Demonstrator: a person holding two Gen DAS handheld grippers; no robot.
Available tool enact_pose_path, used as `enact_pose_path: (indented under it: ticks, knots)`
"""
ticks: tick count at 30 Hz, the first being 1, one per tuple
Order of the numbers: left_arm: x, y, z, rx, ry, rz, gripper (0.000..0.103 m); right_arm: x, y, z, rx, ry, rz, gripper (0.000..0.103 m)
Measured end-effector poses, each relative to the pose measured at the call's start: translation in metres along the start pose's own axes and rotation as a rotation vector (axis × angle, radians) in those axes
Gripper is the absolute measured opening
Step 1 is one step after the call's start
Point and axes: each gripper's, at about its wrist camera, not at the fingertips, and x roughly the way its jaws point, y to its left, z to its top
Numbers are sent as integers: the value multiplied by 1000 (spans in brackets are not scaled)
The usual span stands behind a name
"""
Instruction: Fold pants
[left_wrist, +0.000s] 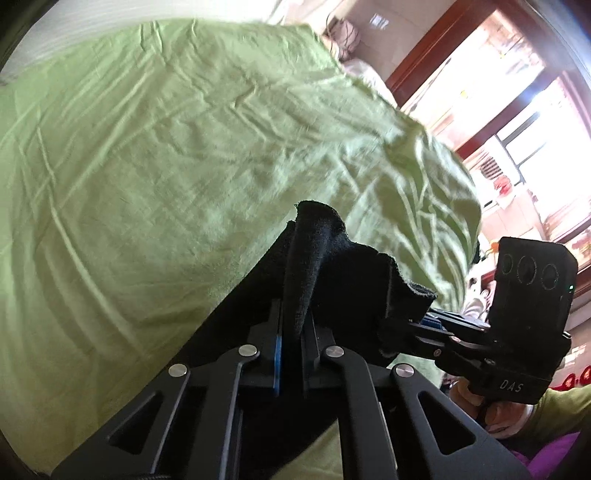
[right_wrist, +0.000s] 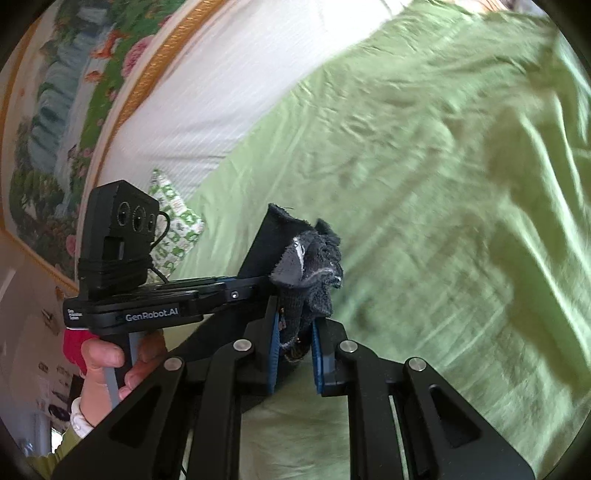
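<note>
The left claw (left_wrist: 295, 332) is pinching a bunched edge of the black pants (left_wrist: 332, 266), which rise toward 12 o'clock from its blue pads (left_wrist: 277, 354). At 3 o'clock the right claw (left_wrist: 417, 325) grips the same fabric. In the right wrist view, the right claw (right_wrist: 295, 339) is clamped on a frayed grey-black fold of the pants (right_wrist: 306, 266), with the left claw (right_wrist: 255, 286) at 9 o'clock. The pants are held above a wrinkled green bed sheet (right_wrist: 443, 184).

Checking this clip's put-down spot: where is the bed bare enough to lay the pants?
The green sheet lies bare from the white wall across to the window-side edge; only a patterned pillow sits by the wall. It is crowded at the left gripper and right gripper, both clamping the black pants.
</note>
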Motion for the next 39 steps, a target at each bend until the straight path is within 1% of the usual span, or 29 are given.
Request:
enact_pose_path:
  ticks: [6, 10, 17, 23, 32, 39]
  knots:
    - [-46, 0, -15, -24, -99, -19, 5, -11, 38, -1, -84, -8, 61, 16]
    - [-73, 3, -32, -38, -151, -13, 5, -12, 64, -5, -144, 11, 97, 16]
    - [-109, 15, -72, -83, -225, -5, 5, -1, 110, -18, -267, 71, 164, 16]
    - [-136, 39, -113, -158, -276, 3, 5, 21, 143, -38, -341, 146, 210, 16]
    - [-143, 76, -162, -277, -314, 2, 5, 61, 169, -66, -392, 263, 251, 16]
    - [-132, 110, -195, -389, -300, 33, 5, 102, 166, -83, -365, 363, 273, 16]
